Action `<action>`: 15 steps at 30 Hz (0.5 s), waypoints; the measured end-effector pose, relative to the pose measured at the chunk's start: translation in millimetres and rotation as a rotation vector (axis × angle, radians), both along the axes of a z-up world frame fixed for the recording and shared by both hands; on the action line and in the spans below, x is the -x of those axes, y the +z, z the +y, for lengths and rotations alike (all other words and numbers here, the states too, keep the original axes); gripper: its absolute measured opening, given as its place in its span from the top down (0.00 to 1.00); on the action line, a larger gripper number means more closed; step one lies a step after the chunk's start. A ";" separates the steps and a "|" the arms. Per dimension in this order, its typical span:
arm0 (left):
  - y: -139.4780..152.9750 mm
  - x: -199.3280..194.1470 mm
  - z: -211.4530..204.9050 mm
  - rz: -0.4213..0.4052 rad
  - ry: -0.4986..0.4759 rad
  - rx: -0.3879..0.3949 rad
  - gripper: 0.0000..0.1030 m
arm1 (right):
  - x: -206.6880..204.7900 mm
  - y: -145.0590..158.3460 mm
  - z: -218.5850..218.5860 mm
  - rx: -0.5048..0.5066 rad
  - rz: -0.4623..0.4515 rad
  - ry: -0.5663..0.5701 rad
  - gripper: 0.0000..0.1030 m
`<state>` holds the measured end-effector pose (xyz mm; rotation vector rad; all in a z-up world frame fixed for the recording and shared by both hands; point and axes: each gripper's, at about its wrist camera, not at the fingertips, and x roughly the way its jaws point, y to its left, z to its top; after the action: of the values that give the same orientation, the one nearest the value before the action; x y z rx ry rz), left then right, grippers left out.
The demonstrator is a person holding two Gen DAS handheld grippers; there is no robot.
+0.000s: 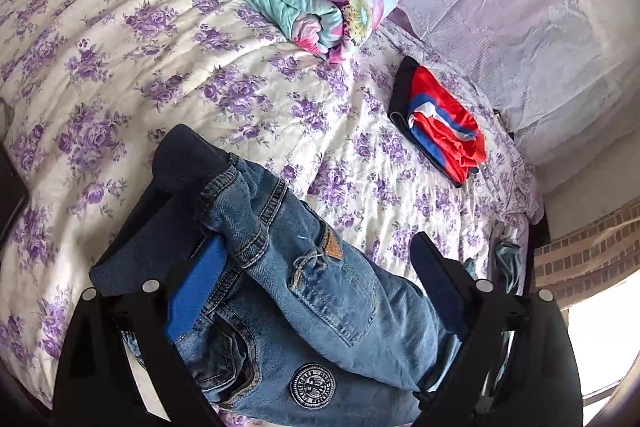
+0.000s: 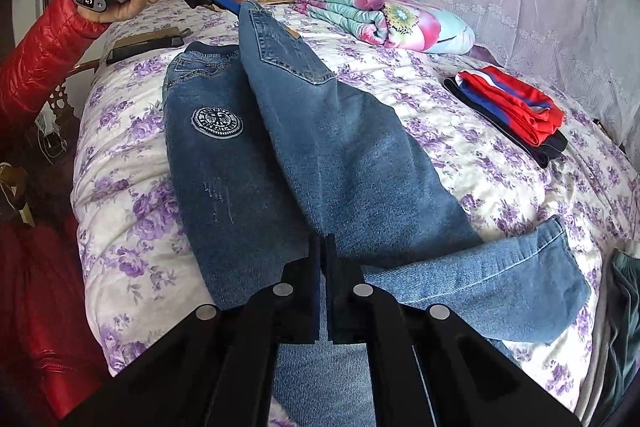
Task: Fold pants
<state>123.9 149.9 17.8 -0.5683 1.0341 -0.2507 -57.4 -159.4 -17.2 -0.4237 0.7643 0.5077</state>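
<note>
Jeans (image 2: 280,147) lie on a floral bedspread (image 2: 500,187). Right gripper (image 2: 323,247) pinches a leg; left gripper (image 1: 316,251) stands wide, waistband draped over one finger.

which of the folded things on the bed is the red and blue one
The small folded garment near the bed's right side, red with blue and white stripes. The other folded thing, the floral quilt, is turquoise and pink.

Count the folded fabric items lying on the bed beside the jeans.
2: the floral quilt near the far wall, and the red-and-blue garment right of the jeans. More may be hidden.
</note>
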 end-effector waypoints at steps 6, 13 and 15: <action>-24.0 -14.3 5.2 0.062 0.044 0.006 0.14 | 3.1 6.1 18.5 0.055 -0.128 0.050 0.55; -39.8 -12.4 0.7 0.025 -0.012 -0.113 0.64 | -31.0 -14.8 20.6 0.081 -0.046 0.020 0.95; -38.7 -5.6 -3.4 -0.018 -0.032 -0.181 0.70 | -30.1 -8.1 17.1 0.049 -0.049 0.015 0.96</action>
<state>129.5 146.5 -20.8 -0.3857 1.0365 -0.1878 -27.3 -142.2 -25.3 -0.4858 0.7279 0.4921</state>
